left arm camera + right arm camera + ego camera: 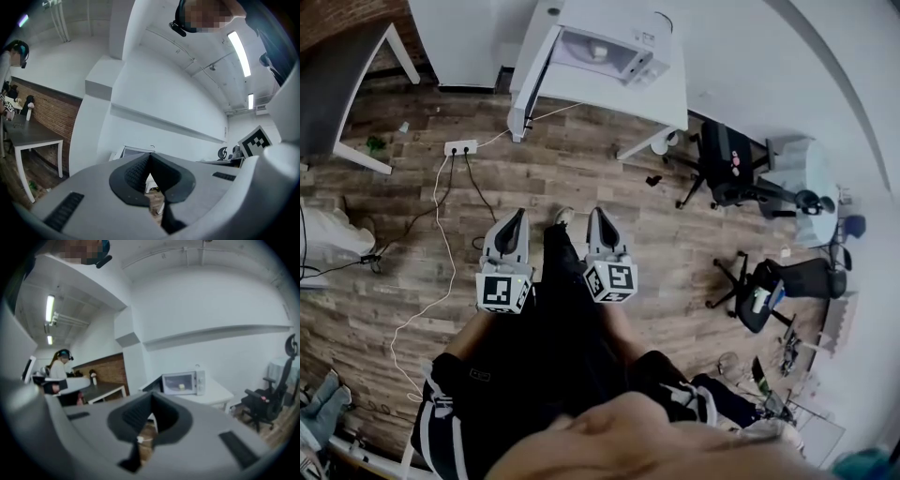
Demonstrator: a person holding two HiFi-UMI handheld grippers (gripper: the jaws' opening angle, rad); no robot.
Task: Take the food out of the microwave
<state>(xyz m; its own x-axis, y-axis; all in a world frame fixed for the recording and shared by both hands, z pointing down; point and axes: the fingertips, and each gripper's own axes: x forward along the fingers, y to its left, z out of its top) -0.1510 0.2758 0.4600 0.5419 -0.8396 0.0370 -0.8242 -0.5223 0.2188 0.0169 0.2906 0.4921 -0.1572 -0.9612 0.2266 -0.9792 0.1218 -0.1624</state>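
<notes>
Both tools sit close in front of the person's body. The left gripper (pixel 517 217) and the right gripper (pixel 598 216) are held side by side, pointing ahead, each with its jaws pressed together and nothing between them.

The food (pixel 182 386), a small pale lump, lies inside the microwave (pixel 602 47) and shows through the window of a door that looks shut. That microwave stands on a white table (pixel 670 98) by the wall, well apart from the grippers, with wooden floor (pixel 581 169) between them.

As I read it, the step in hand is the approach, and the door is not yet touched. To do it well, the person should walk straight up and stop square to the door, near enough to reach without stretching. The control panel is on the right of the front, so the door probably hinges on the left. One gripper needs to open before it meets the door's free edge, which leaves the other for the food.

A power strip (pixel 461 147) and its cables trail left of the path, and an office chair (pixel 727 169) stands to the right. A straight line clears both.
</notes>
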